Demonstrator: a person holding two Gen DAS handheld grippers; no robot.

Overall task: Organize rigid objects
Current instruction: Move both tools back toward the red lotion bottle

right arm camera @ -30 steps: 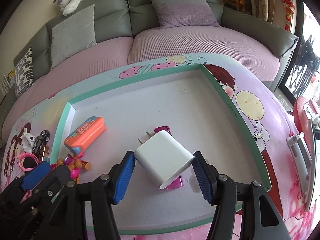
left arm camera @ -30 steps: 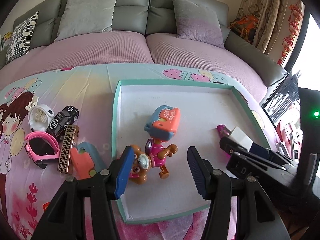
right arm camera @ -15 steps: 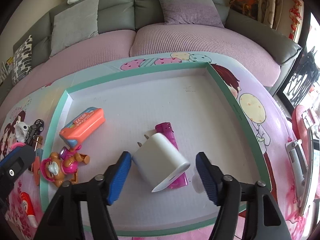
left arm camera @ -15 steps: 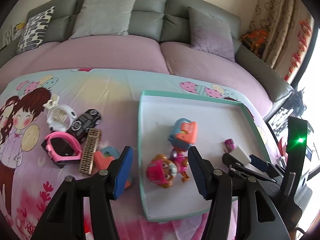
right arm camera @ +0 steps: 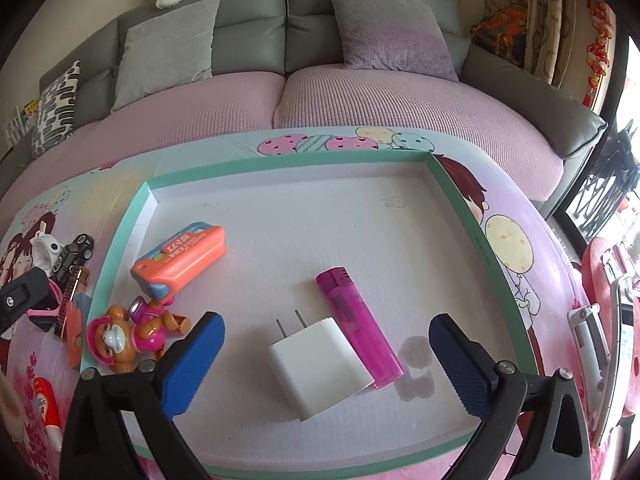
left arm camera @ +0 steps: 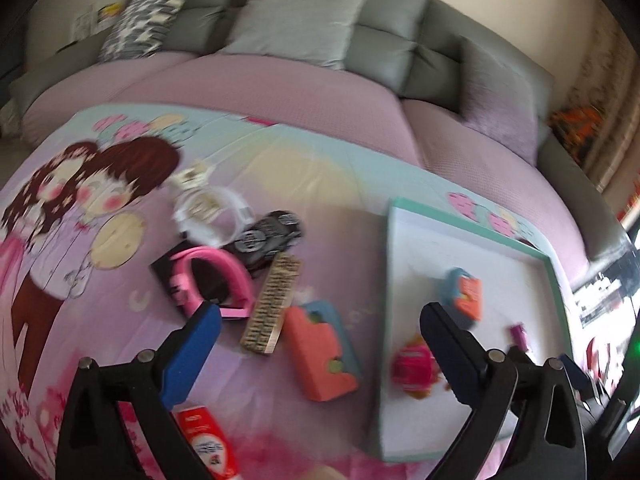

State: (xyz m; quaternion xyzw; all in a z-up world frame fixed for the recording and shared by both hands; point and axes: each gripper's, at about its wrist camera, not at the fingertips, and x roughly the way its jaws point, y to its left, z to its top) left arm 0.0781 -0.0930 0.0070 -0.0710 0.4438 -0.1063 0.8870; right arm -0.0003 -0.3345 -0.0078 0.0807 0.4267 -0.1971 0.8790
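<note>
A white tray with a teal rim (right arm camera: 456,196) (left arm camera: 390,240) holds a white charger (right arm camera: 320,364), a pink lighter (right arm camera: 356,324), an orange-blue case (right arm camera: 180,256) and a pink toy dog (right arm camera: 128,332) (left arm camera: 412,364). My right gripper (right arm camera: 326,360) is open above the charger and holds nothing. My left gripper (left arm camera: 320,340) is open and empty over the cloth left of the tray, above an orange-blue block (left arm camera: 320,344). Beside it lie a gold-black bar (left arm camera: 274,304), a pink watch (left arm camera: 212,280), a black toy car (left arm camera: 268,234) and a white ring toy (left arm camera: 208,212).
A red-white tube (left arm camera: 208,444) lies by the left finger near the table's front edge. A grey sofa with cushions (right arm camera: 288,40) stands behind the table. A white-red object (right arm camera: 600,320) sits off the table's right edge.
My right gripper has opened and let go of the charger, which now lies flat in the tray by the lighter. My left gripper has swung left, off the tray, over the loose items.
</note>
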